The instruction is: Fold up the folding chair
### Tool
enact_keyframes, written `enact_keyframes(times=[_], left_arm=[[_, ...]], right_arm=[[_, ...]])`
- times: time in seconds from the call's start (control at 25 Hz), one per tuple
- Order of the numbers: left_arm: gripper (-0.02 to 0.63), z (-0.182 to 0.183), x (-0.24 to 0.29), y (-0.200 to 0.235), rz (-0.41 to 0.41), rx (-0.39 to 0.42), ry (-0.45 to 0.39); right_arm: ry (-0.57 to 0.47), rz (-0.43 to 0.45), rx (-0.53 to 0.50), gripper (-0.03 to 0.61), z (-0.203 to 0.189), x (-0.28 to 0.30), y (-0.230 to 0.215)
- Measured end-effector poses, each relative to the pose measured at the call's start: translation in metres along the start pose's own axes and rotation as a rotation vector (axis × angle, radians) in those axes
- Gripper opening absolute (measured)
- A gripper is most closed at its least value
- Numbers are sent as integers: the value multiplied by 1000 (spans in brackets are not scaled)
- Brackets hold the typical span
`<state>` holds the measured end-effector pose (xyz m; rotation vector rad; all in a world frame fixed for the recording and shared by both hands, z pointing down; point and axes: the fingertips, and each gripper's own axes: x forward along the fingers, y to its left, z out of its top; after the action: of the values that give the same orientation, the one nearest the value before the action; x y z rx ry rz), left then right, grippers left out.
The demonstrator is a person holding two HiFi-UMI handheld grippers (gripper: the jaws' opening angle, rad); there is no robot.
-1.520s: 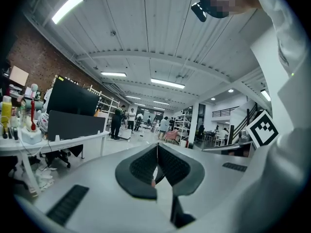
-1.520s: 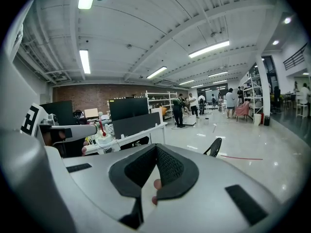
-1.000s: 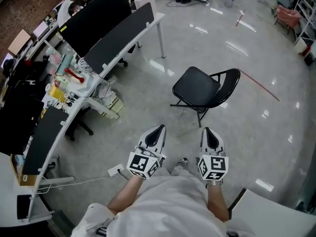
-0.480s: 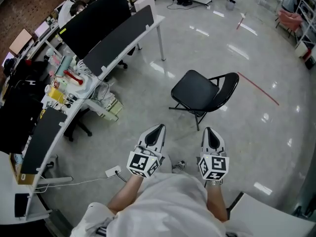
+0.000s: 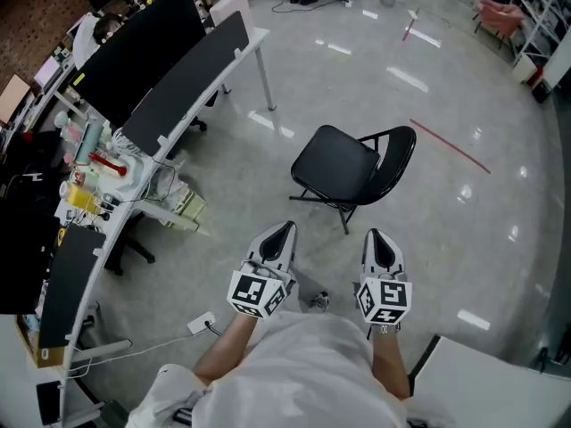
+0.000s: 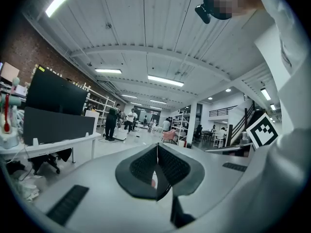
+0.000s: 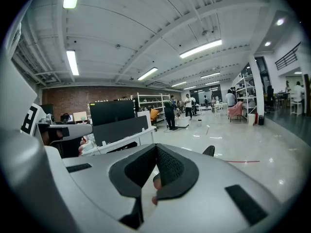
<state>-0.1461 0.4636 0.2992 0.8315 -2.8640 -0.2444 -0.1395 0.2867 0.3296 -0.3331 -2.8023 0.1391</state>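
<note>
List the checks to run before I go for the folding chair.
1. Folding chair unfolded and upright on the floor: ok.
2. Seat free of objects: ok.
3. Left gripper and right gripper empty: ok, nothing between either pair of jaws.
4. Jaws open for a grasp: not ok, both shut.
5. Chair in contact range: not ok, bare floor lies between both grippers and the chair.
6. Frame free to fold: cannot tell, joints too small to read.
</note>
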Motion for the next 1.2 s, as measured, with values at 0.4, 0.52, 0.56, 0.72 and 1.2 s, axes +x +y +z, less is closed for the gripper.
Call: enact_keyframes(times=[0.4, 0.52, 0.56, 0.72, 1.2], left_arm=[[12, 11, 78, 64, -134, -19, 39], [12, 23, 104, 85, -182, -16, 30], [12, 25, 111, 92, -198, -13, 30], [12, 28, 131, 106, -262, -16, 40], [12, 10, 162, 125, -336, -43, 101]], right_arm=[[15, -110, 7, 6, 25, 81, 4], [7, -147, 11, 5, 35, 106, 9], [7, -160, 13, 5, 37, 112, 10], [18, -223, 32, 5, 36, 124, 11], [46, -306, 64, 5, 30, 147, 6]])
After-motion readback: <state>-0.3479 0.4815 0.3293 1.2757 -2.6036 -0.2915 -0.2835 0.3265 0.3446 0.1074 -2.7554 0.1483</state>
